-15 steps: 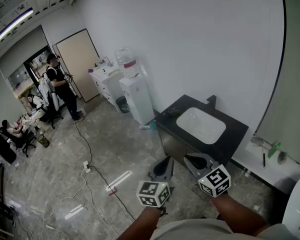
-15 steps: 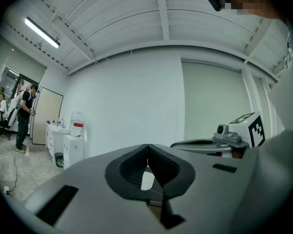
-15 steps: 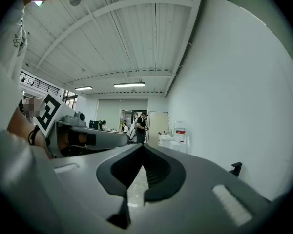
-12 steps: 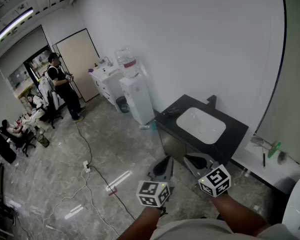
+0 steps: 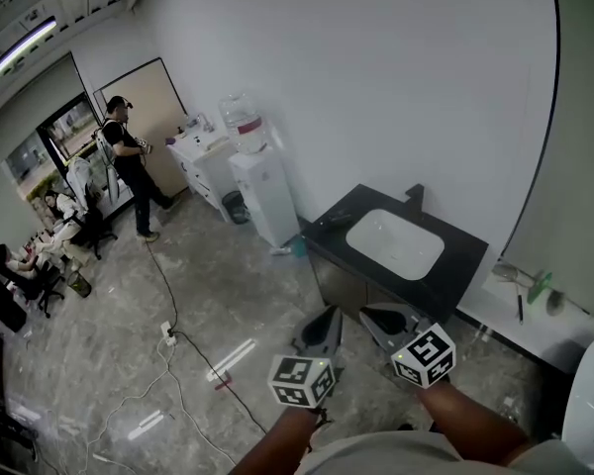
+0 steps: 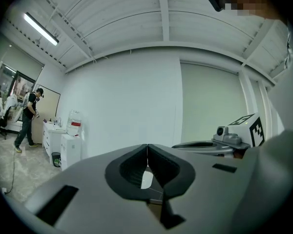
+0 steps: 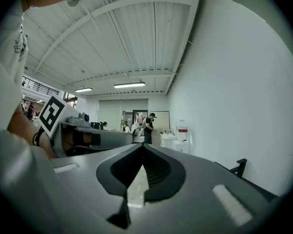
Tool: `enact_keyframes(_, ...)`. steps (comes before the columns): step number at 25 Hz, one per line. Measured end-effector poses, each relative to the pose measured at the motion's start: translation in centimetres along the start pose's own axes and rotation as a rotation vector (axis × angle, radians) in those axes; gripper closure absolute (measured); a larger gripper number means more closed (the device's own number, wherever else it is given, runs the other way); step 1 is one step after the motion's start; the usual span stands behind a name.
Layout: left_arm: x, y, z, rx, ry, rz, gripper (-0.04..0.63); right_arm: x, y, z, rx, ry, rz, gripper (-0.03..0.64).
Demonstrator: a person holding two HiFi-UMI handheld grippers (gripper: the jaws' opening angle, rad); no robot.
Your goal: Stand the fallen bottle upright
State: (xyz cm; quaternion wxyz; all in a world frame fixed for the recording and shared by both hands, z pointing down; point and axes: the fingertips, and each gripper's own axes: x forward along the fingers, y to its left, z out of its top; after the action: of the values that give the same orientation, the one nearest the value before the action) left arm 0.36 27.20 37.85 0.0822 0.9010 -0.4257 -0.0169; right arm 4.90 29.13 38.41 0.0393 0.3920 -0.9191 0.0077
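Observation:
No fallen bottle shows in any view. In the head view my left gripper and my right gripper are held side by side close to the body, level, above the grey floor in front of a black sink counter. The jaws of both are pressed together with nothing between them. The left gripper view looks past the shut left gripper at a bare white wall. The right gripper view looks past the shut right gripper down the room towards a doorway.
A white basin is set in the counter. A water dispenser with a large jug stands against the wall on the left. Further back a person stands by a door. Cables trail over the floor. Seated people are at the far left.
The head view has shifted a little. The person by the door has stepped further towards it. Both grippers hold the same place and stay shut.

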Motion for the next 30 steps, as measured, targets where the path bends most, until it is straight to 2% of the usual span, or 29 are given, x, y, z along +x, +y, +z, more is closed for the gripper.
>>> enact_keyframes(9, -3.0, 4.4, -1.0, 0.009, 0.028, -0.033, 0.588, 4.2, 3.1, -1.5, 0.03, 0.031, -0.01, 0.614)
enact_keyframes(16, -1.7, 8.9, -0.8, 0.016, 0.027, -0.025, 0.588, 8.5, 1.4, -2.1, 0.025, 0.061, -0.003, 0.614)
enact_keyframes(23, 4.9, 15.4, -1.7, 0.016, 0.037, 0.003, 0.588, 16.1, -5.4, -3.9, 0.035, 0.052, 0.019, 0.614)
enact_keyframes(30, 19.3, 23.2, -2.0, 0.001, 0.06, 0.036, 0.588, 26.6, -18.4, -6.8, 0.012, 0.125, 0.095, 0.614)
